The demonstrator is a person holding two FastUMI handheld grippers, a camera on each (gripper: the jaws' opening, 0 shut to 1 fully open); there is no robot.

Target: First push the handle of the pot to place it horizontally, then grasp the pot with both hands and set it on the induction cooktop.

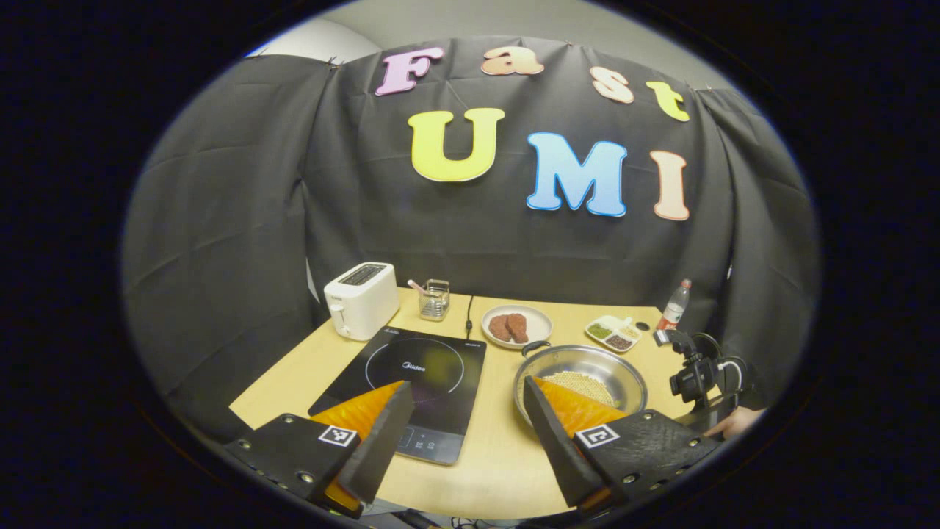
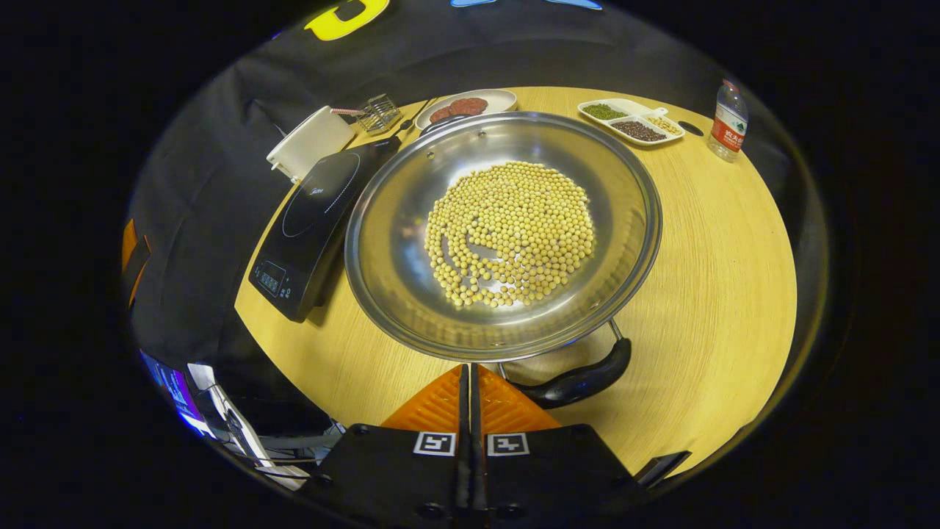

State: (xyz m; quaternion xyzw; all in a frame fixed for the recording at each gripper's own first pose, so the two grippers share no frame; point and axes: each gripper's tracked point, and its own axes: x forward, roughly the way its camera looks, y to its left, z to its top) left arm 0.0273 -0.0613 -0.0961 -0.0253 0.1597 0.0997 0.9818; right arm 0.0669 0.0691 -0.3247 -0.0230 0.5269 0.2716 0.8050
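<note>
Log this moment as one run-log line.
left claw: open, raised | right claw: shut, empty, beside pot handle | pot: on table, off cooktop

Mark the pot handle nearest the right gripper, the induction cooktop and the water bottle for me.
pot handle (image 2: 580,382), right gripper view, middle of the dark grip.
induction cooktop (image 1: 422,367), left gripper view, glass inside the ring.
water bottle (image 2: 725,125), right gripper view, its label.

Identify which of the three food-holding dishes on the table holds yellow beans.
The steel pot, holding loose yellow beans. The round white plate carries brown pieces, and the divided tray holds small separate portions.
</note>
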